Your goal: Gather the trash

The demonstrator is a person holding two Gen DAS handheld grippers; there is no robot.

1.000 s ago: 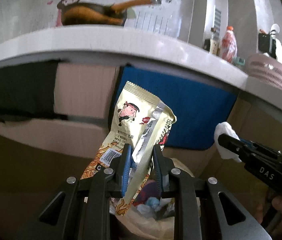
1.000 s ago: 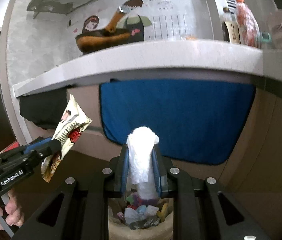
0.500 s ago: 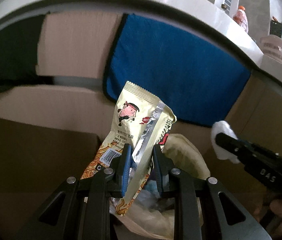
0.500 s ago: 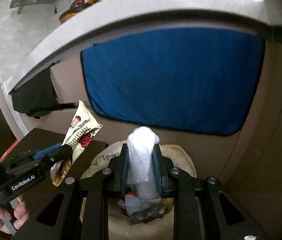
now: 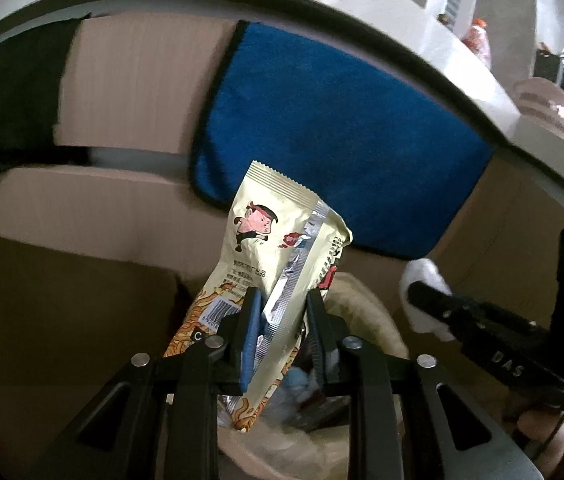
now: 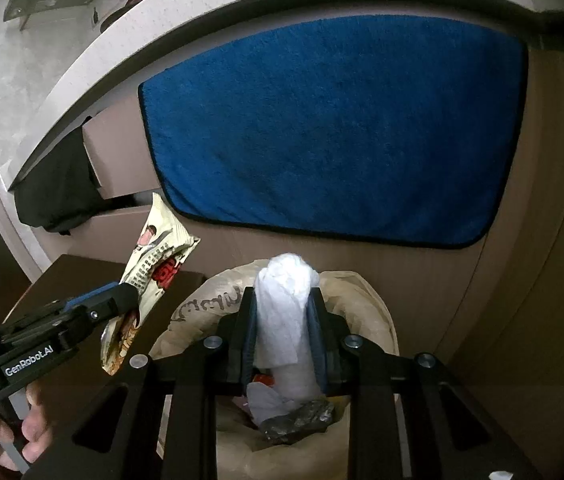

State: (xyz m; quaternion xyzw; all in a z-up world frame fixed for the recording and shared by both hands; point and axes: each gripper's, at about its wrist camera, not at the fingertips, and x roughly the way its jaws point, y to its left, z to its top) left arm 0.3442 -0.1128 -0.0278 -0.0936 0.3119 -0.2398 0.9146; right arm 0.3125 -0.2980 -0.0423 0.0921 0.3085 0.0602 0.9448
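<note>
My left gripper (image 5: 282, 300) is shut on a yellow snack wrapper (image 5: 278, 232) with a cartoon figure, held over the near left rim of an open trash bag (image 5: 365, 300). In the right wrist view the same wrapper (image 6: 158, 260) and left gripper (image 6: 122, 300) sit left of the bag (image 6: 202, 300). My right gripper (image 6: 283, 300) is shut on a crumpled white tissue (image 6: 285, 304), held directly above the bag's opening, where several pieces of trash (image 6: 297, 420) lie. The tissue (image 5: 421, 280) and right gripper (image 5: 421, 296) also show at the right of the left wrist view.
A blue towel (image 6: 333, 128) hangs on the beige cabinet front behind the bag. A grey countertop edge (image 6: 162, 28) overhangs above. A dark brown box or low surface (image 6: 74, 280) stands left of the bag. A black cloth (image 6: 58, 188) hangs at far left.
Both grippers have dropped lower and tilted down toward the trash bag, which now fills more of both views. Both grips are unchanged.
</note>
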